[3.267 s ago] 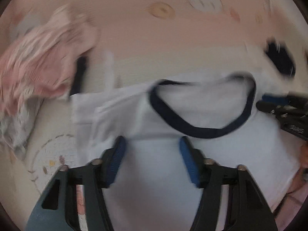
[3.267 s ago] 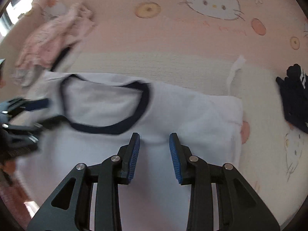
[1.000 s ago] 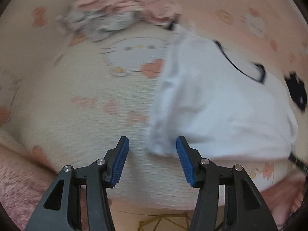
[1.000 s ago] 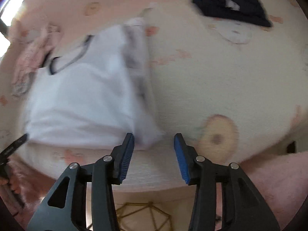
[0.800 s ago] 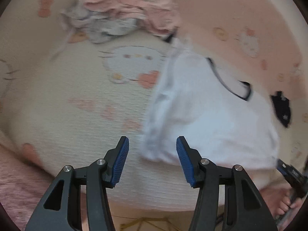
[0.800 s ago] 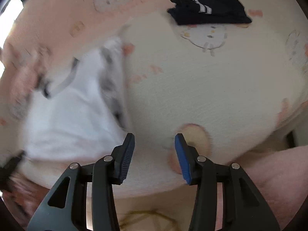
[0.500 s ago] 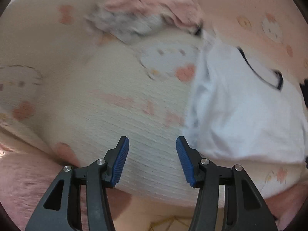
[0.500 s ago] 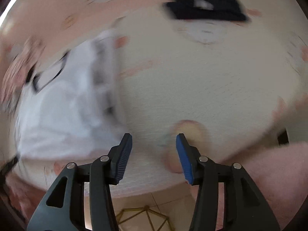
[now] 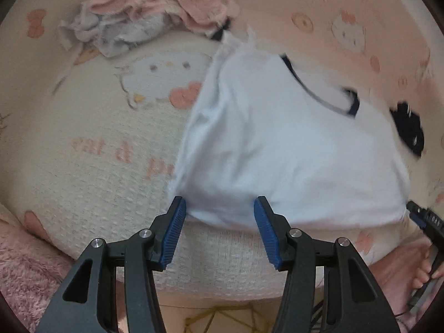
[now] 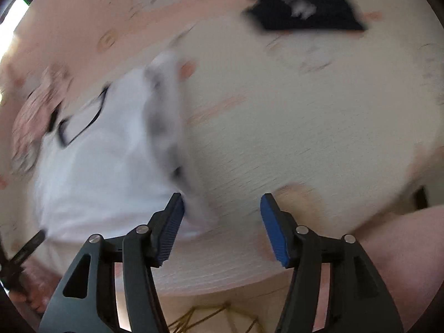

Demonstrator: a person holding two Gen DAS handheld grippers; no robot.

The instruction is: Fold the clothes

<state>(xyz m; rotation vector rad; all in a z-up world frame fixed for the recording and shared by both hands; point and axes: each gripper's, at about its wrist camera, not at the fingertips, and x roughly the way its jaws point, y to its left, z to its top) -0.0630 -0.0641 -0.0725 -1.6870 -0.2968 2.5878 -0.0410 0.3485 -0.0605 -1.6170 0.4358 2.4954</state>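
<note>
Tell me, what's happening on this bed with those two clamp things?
A person is folding clothes with a gripper in each hand. A white T-shirt lies on the patterned blanket. The left gripper is open at one bottom corner of it; the right gripper is opening at the other. Neither pinches the cloth. A pink heap and a dark garment lie farther back.
</note>
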